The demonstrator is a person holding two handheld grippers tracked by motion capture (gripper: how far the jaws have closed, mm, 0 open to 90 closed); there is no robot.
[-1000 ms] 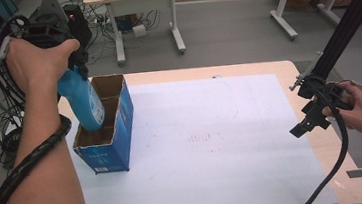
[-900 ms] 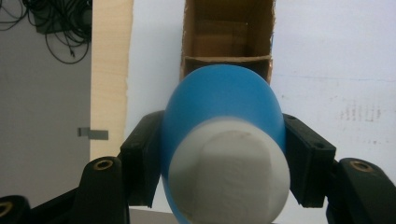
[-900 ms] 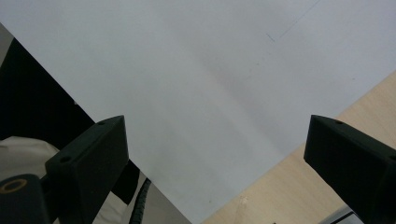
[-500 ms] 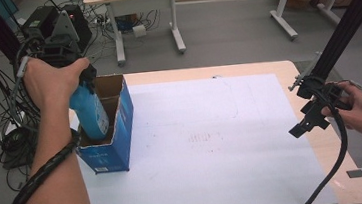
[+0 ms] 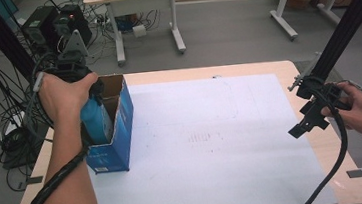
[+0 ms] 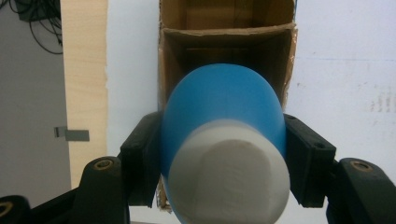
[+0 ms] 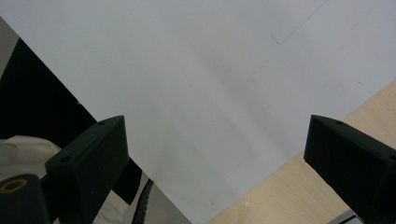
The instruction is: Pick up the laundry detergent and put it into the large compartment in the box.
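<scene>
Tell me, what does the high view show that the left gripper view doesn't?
High view alone: the box's blue outside, the person's left hand, the right gripper held open at the table's far side, and desks on the floor beyond. Left gripper view alone: the bottle's white cap end and a divider inside the box. Both: the left gripper clamping the blue bottle over the open box, on white paper.

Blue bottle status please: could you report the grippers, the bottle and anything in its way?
Left gripper shut on blue bottle, partway down in open cardboard box. Right gripper open, empty, above white sheet. Compartment below looks unobstructed.
</scene>
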